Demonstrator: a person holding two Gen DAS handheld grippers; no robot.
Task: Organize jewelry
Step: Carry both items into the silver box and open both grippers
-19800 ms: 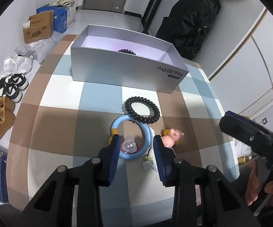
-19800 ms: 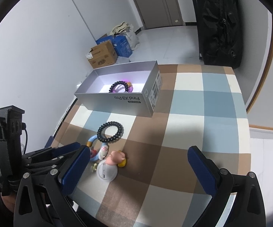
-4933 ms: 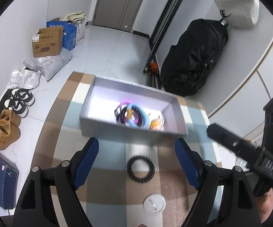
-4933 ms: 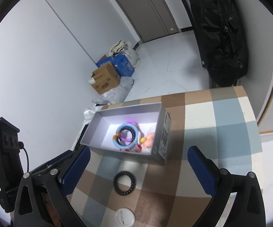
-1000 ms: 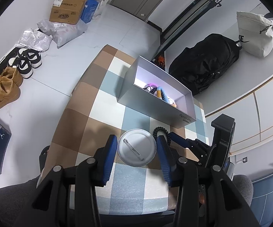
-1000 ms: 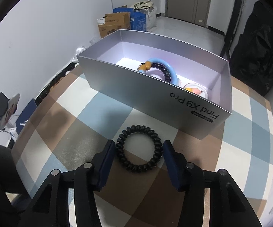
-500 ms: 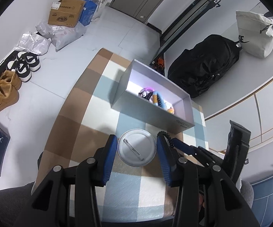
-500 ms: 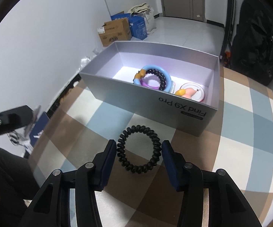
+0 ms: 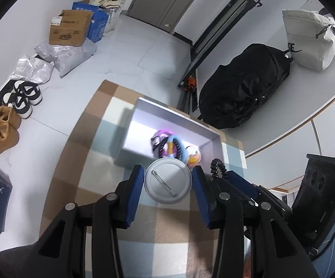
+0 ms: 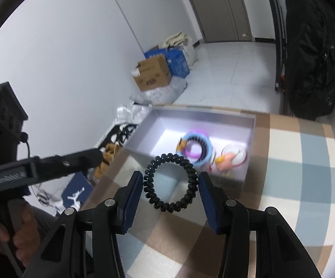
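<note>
My left gripper (image 9: 168,183) is shut on a round white pin badge (image 9: 168,180), held in the air above the checked table, just short of the silver box (image 9: 141,108). My right gripper (image 10: 170,183) is shut on a black coil hair tie (image 10: 170,183), also lifted, in front of the box (image 10: 204,115). Inside the box lie a blue ring with a purple band (image 10: 196,148) and a pink pig charm (image 10: 228,158). The hair tie's edge (image 9: 216,168) and the right gripper's finger show at the right in the left wrist view. The left gripper's finger (image 10: 51,162) shows at the left in the right wrist view.
The checked cloth table (image 10: 295,173) carries the box at its far end. On the floor beyond are cardboard boxes (image 9: 71,29), plastic bags, shoes (image 9: 1,127) and a black bag (image 9: 244,88). A white tote (image 9: 311,37) hangs at the right.
Both grippers have risen and moved toward the box with their objects. The box now sits closer under the badge and hair tie.
</note>
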